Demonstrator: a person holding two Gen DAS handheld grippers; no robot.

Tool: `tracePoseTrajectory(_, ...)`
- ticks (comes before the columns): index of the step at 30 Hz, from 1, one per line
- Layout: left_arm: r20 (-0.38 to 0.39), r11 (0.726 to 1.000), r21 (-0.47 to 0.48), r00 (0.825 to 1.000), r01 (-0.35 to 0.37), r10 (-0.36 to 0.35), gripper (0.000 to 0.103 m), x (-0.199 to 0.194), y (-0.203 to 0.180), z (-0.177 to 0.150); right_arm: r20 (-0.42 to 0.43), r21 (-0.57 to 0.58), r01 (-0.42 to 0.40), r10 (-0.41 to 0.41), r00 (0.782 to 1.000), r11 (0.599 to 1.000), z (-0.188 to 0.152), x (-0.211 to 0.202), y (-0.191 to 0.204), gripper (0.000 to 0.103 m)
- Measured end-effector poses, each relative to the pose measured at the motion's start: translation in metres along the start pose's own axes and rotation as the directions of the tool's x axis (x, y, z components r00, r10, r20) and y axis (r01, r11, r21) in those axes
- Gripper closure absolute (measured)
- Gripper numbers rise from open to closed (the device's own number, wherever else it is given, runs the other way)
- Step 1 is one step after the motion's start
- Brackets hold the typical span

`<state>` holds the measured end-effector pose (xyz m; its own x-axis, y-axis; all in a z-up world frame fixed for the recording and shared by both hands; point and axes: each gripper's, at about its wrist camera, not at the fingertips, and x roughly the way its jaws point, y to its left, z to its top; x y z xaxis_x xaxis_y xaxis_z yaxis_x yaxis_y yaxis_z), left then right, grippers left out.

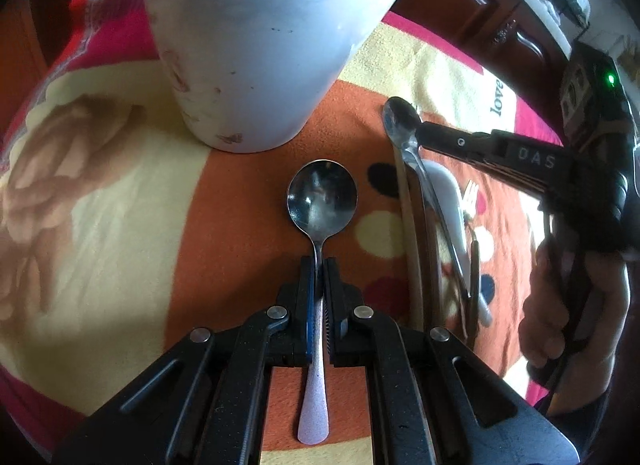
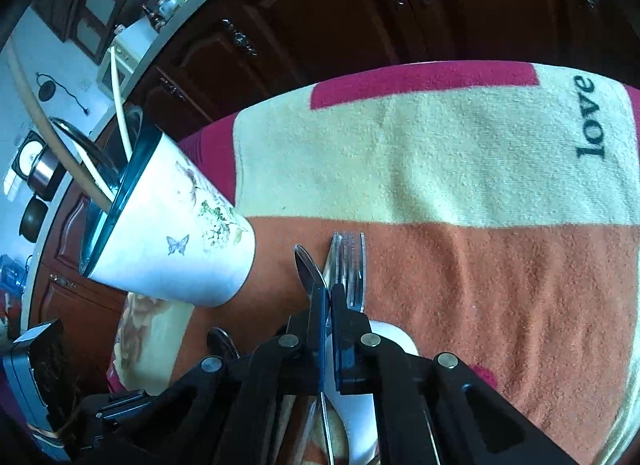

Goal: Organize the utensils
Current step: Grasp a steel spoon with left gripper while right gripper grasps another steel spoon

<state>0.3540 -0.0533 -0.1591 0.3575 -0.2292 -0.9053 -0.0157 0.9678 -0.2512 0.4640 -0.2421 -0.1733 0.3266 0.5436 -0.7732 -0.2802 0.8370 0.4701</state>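
Observation:
A white floral cup (image 1: 256, 57) with a blue rim stands on the blanket; it also shows in the right wrist view (image 2: 176, 241), holding wooden utensils (image 2: 96, 181). My left gripper (image 1: 319, 265) is shut on the neck of a round metal spoon (image 1: 322, 195), just in front of the cup. My right gripper (image 2: 329, 289) is shut on the thin handle of a second metal spoon (image 1: 400, 121), whose bowl (image 2: 308, 269) pokes out left of the fingers. A clear plastic fork (image 2: 348, 265) lies just beyond, over a white ceramic spoon (image 2: 360, 393).
A pile of utensils (image 1: 440, 225) lies right of the left gripper: chopsticks, a white spoon, a fork. The patterned blanket (image 2: 440, 165) covers the surface. Dark wooden cabinets (image 2: 340, 5) stand behind. The person's right hand (image 1: 560, 305) holds the other gripper.

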Motion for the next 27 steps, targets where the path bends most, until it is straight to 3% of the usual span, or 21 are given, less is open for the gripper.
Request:
tracePoseTrajectory(10, 0.004, 1.000, 0.016, 1.000, -0.004, 0.004, 0.099, -0.006, 0.008, -0.006, -0.011, -0.022, 0.014, -0.014, 1.000, 1.000, -0.001, 0.009, 0.005, 0.099)
tracePoseTrajectory(11, 0.007, 1.000, 0.019, 1.000, -0.006, 0.006, 0.097, -0.007, 0.009, -0.006, -0.014, -0.028, 0.020, -0.021, 1.000, 0.999, -0.001, 0.011, 0.007, 0.095)
tracePoseTrajectory(13, 0.012, 1.000, 0.019, 1.000, -0.015, 0.015, 0.089, -0.008, 0.011, -0.004, -0.008, -0.047, 0.033, -0.034, 0.999, 0.998, -0.001, 0.012, 0.014, 0.076)
tracePoseTrajectory(14, 0.017, 1.000, 0.016, 1.000, -0.025, 0.025, 0.081, -0.009, 0.012, -0.003, 0.003, -0.054, 0.041, -0.041, 0.999, 0.998, 0.000, 0.011, 0.016, 0.054)
tracePoseTrajectory(15, 0.023, 0.999, 0.015, 0.999, -0.029, 0.028, 0.079, -0.009, 0.012, -0.001, 0.016, -0.061, 0.051, -0.050, 0.999, 0.997, 0.000, 0.012, 0.019, 0.046)
tracePoseTrajectory(19, 0.024, 0.999, 0.010, 0.999, -0.039, 0.039, 0.079, -0.004, 0.013, 0.010, 0.018, -0.095, 0.075, -0.073, 0.997, 0.993, 0.002, 0.017, 0.030, 0.046)
tracePoseTrajectory(22, 0.030, 0.999, 0.006, 0.998, -0.046, 0.046, 0.078, 0.001, 0.013, 0.015, 0.019, -0.111, 0.116, -0.115, 0.993, 0.987, 0.003, 0.026, 0.036, 0.055)
tracePoseTrajectory(27, 0.044, 0.999, 0.027, 0.998, -0.045, 0.044, 0.064, 0.006, 0.005, 0.023, 0.021, -0.141, 0.146, -0.144, 0.989, 0.979, 0.004, 0.034, 0.046, 0.056)
